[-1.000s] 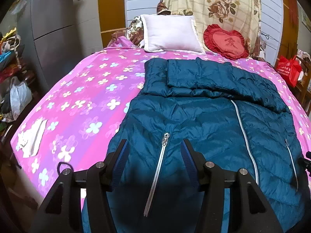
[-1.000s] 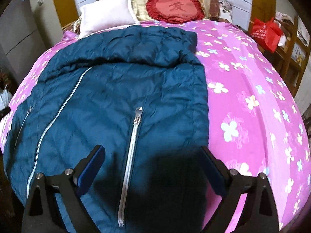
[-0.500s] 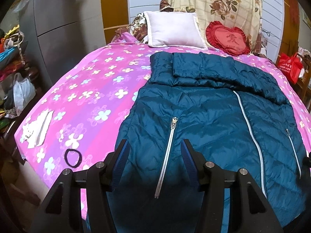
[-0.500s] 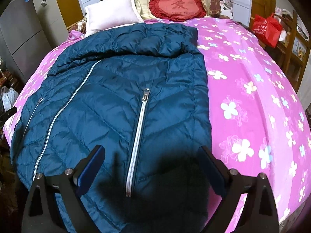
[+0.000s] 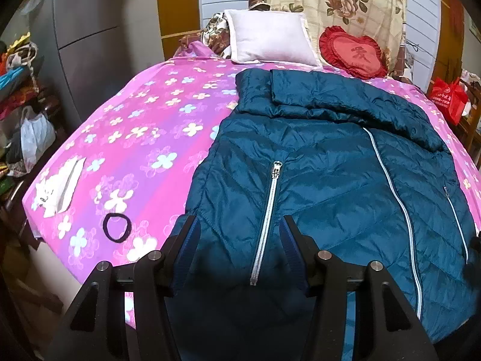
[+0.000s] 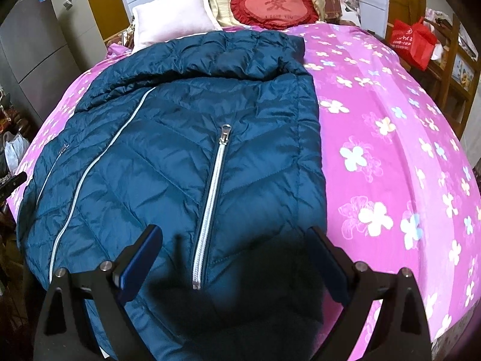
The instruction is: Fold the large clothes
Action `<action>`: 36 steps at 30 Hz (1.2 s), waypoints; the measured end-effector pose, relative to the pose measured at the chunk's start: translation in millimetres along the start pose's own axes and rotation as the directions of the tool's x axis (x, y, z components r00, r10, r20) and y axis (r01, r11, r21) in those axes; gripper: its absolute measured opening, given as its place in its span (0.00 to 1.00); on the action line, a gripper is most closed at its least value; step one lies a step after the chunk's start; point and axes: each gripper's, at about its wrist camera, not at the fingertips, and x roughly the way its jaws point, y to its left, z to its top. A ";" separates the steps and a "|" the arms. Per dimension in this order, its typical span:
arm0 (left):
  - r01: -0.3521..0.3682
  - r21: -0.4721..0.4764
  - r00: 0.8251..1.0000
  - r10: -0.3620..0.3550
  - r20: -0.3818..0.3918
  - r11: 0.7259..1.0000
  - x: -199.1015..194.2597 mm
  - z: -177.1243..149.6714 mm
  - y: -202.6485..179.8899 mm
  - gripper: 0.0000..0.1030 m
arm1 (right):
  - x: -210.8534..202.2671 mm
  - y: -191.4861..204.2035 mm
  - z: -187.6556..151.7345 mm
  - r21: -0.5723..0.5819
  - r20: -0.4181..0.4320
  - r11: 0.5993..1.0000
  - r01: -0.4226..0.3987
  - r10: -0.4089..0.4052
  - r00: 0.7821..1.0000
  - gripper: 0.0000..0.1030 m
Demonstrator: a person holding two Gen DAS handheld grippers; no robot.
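Over jacket (image 5: 330, 165), both tools pulled back.

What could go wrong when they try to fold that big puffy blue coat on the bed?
The slippery, puffy dark blue quilted jacket might slide out of the open left gripper or open right gripper, since neither holds it yet.

Its near hem seems to hang over the pink flowered bedsheet's edge, so a tug could drag it off.

The black hair tie lies close by and could get swept into the fold.
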 end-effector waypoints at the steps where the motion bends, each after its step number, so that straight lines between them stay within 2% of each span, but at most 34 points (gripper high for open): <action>1: 0.001 -0.004 1.000 -0.001 -0.003 1.000 0.2 -0.6 1.5 0.35 | 0.3 -0.6 -0.8 0.000 -0.003 1.000 0.001 -0.001 1.000 0.95; 10: 0.012 -0.017 1.000 -0.012 -0.022 1.000 1.5 -5.8 10.1 0.35 | 0.7 -0.8 -2.9 -0.003 -0.010 1.000 0.001 -0.001 1.000 0.95; 15: 0.068 -0.048 0.997 -0.070 -0.034 0.997 -4.4 -14.8 32.7 0.35 | -2.1 0.2 -5.4 -0.015 -0.013 1.000 -0.002 0.002 1.000 0.95; 20: 0.111 -0.155 0.991 -0.120 -0.053 0.982 -0.2 -26.5 74.4 0.35 | -10.3 -17.3 -14.2 0.006 -0.019 1.000 0.013 -0.012 1.000 0.95; 25: 0.175 -0.266 0.967 -0.216 -0.133 0.948 21.4 -38.0 98.6 0.35 | -12.0 -42.1 -25.4 0.061 -0.042 0.998 0.010 -0.007 0.999 0.97; 28: 0.172 -0.255 0.962 -0.218 -0.165 0.952 29.7 -45.8 95.7 0.35 | -11.3 -55.8 -33.5 0.104 -0.057 0.995 -0.004 0.009 0.998 0.97; 32: 0.152 -0.200 0.971 -0.184 -0.154 0.968 28.0 -49.1 87.7 0.40 | -7.4 -64.3 -44.3 0.165 -0.074 0.982 -0.089 0.102 0.992 0.98; 36: 0.158 -0.203 0.966 -0.194 -0.170 0.966 27.4 -50.1 83.7 0.42 | -8.2 -56.3 -53.6 0.124 -0.056 0.988 -0.097 0.104 0.993 0.98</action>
